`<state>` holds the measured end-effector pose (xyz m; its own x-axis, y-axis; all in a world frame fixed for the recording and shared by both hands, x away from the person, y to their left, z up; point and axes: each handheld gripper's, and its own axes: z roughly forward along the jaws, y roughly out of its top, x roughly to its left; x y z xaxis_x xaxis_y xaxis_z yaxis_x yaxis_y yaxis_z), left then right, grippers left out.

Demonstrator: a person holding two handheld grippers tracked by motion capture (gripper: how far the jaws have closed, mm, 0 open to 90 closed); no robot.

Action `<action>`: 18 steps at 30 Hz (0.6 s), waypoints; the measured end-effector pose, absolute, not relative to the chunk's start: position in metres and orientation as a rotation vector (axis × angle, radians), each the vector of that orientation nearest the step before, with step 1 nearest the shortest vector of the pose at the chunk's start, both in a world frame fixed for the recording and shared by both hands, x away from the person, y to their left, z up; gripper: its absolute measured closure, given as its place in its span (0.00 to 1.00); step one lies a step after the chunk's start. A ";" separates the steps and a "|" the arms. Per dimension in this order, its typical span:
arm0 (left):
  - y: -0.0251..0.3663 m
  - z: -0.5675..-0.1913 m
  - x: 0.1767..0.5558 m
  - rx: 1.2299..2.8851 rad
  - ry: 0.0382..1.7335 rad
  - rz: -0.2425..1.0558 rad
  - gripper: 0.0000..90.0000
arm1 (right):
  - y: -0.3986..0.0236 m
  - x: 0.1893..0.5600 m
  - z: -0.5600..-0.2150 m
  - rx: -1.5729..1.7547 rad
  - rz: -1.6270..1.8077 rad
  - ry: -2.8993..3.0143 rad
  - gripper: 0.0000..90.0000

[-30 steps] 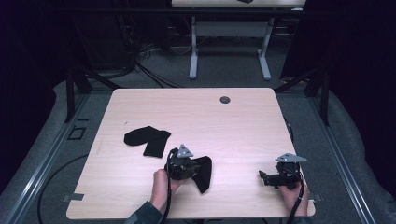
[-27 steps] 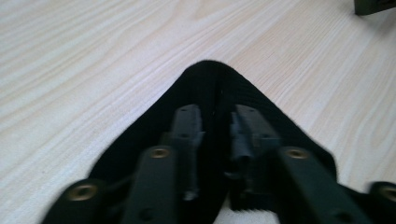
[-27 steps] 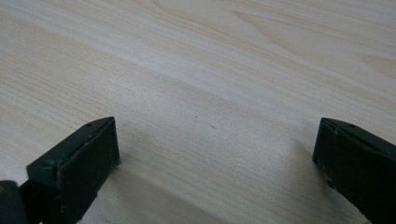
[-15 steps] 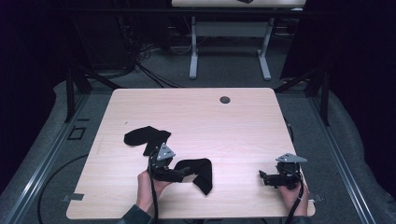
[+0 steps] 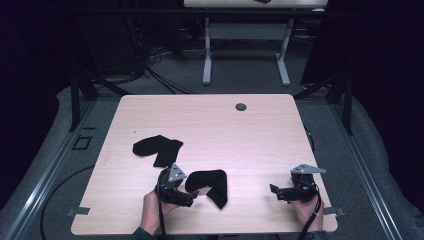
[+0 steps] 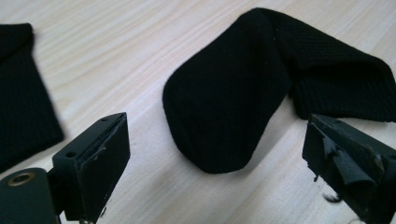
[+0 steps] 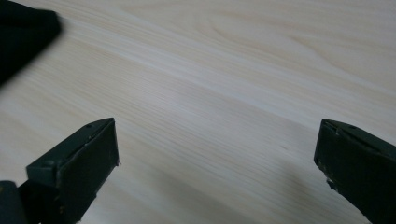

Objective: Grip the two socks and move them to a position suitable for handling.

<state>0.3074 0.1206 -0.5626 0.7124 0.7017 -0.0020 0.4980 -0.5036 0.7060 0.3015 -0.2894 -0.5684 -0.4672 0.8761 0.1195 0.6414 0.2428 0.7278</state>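
A black sock (image 5: 211, 184) lies bent on the wooden table (image 5: 210, 125) near its front edge. My left gripper (image 5: 191, 196) sits just left of it, open, its jaws spread on either side of the sock's rounded toe (image 6: 224, 102) without touching it. A second black sock (image 5: 157, 148) lies flat farther back and to the left, and its edge (image 6: 21, 93) shows beside my left jaw. At the front right my right gripper (image 5: 276, 193) rests open over bare wood (image 7: 215, 93), pointing left, with nothing between its jaws. A dark sock corner (image 7: 23, 32) shows far off.
A small dark grommet (image 5: 241, 106) sits in the table near the back edge. Another desk's white legs (image 5: 206, 55) stand on the grey floor beyond. Cables (image 5: 160, 75) run on the floor at the back left. A person's hands hold both grippers at the front edge.
My left gripper moved left with the near sock, then drew back toward the front edge and now stands open; the sock lies free. The right gripper has stayed put.
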 end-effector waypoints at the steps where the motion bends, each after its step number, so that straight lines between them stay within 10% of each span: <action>1: 0.121 -0.563 0.307 2.211 0.907 0.372 0.09 | -0.289 0.301 -0.568 1.405 1.060 2.208 0.00; 18: 0.099 -0.564 0.305 2.295 0.820 0.406 0.44 | -0.160 0.287 -0.558 1.146 1.071 2.566 0.36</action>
